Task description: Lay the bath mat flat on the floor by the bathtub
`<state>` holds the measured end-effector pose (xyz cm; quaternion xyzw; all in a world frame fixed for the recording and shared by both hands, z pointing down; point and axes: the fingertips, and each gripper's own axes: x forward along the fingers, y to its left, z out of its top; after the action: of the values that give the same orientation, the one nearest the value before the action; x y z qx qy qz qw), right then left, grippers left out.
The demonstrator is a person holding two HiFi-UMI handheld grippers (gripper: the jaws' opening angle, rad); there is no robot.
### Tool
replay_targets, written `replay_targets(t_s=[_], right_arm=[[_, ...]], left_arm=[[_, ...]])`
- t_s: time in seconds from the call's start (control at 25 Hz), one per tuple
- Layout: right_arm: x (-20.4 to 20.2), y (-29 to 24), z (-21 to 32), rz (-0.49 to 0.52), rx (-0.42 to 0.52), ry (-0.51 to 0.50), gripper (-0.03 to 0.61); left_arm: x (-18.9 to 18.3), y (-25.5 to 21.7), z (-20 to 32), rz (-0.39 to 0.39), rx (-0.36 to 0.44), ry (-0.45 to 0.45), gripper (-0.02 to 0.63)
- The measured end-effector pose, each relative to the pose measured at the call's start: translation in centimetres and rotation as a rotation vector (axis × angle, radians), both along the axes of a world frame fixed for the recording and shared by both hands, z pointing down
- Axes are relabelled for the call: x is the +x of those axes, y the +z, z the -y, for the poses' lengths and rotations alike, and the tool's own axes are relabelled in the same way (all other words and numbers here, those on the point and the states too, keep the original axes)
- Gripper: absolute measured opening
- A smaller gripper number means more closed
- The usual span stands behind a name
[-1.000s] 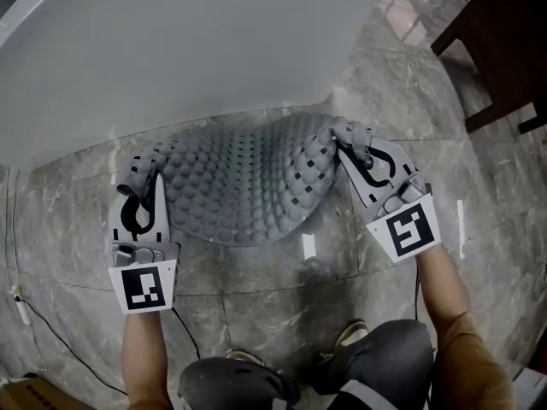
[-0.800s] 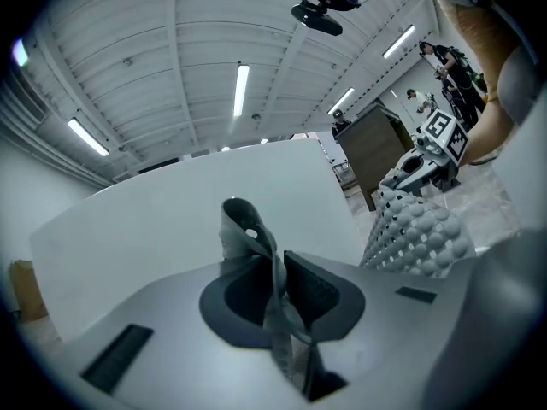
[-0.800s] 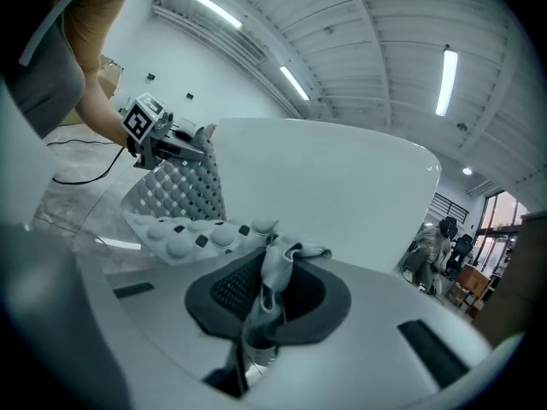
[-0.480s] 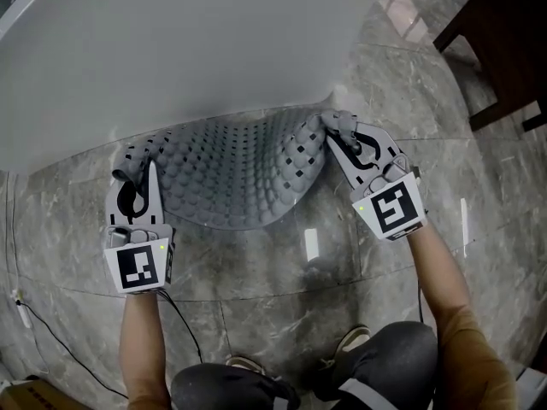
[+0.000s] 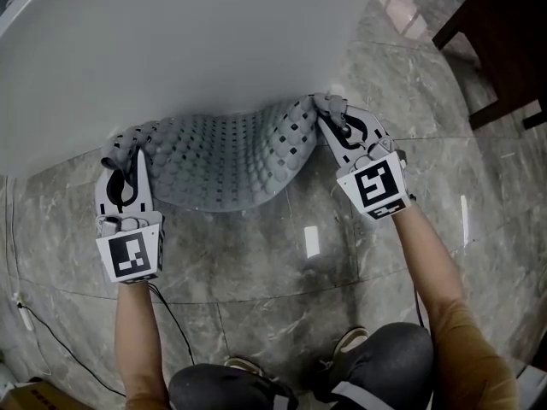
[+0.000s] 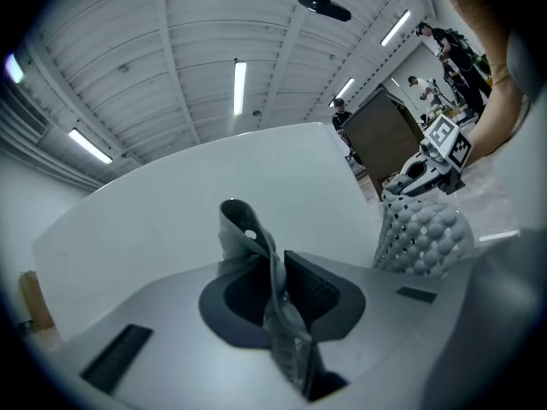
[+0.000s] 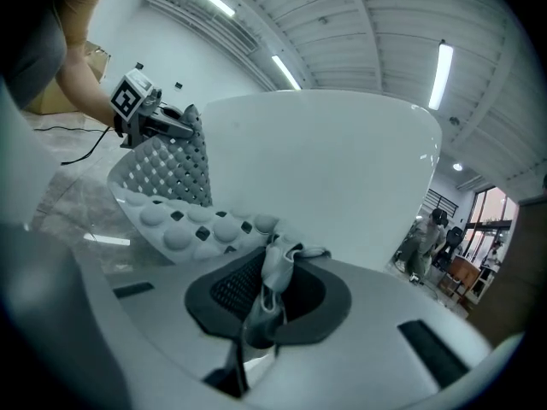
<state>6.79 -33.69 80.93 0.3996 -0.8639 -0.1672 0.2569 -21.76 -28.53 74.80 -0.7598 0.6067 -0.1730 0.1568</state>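
Head view: left claw and right claw pinch the bath mat (one end each).

The mat is grey rubber, covered in round bumps with small square holes. It hangs lengthwise along the white tub wall, its left and right ends raised and crumpled. Its middle sags toward the marble floor, not flat.
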Motion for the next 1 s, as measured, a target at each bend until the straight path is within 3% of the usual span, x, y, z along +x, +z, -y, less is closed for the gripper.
replay_targets(t_s=[0.12,0.28,0.56,0.76,0.88,1.0], right_arm=[[0.3,1.5,-0.3,0.014,-0.061,0.002,0.041],[0.7,2.9,-2.5,0.048,-0.173,-0.043,0.043],[1.7,5.7,-6.9,0.005,-0.331,-0.107,0.057],[3.6,8.0,-8.5,0.077,-0.468,-0.038,0.061],[4.3,10.3,-9.5,0.05,-0.509,-0.02,0.063],[5.1,12.1,-10.3,0.036,-0.552,-0.005,0.067]], left_arm=[[-0.6,1.7,-0.5,-0.027,-0.037,-0.01,0.04],[-2.9,4.0,-1.9,-0.123,-0.108,-0.038,0.04],[-1.0,6.8,-4.7,-0.091,-0.209,-0.014,0.044],[-1.1,9.1,-6.5,-0.117,-0.332,-0.018,0.048],[-0.7,11.1,-7.6,-0.09,-0.393,-0.011,0.052],[-1.2,12.8,-8.5,-0.121,-0.444,-0.04,0.054]])
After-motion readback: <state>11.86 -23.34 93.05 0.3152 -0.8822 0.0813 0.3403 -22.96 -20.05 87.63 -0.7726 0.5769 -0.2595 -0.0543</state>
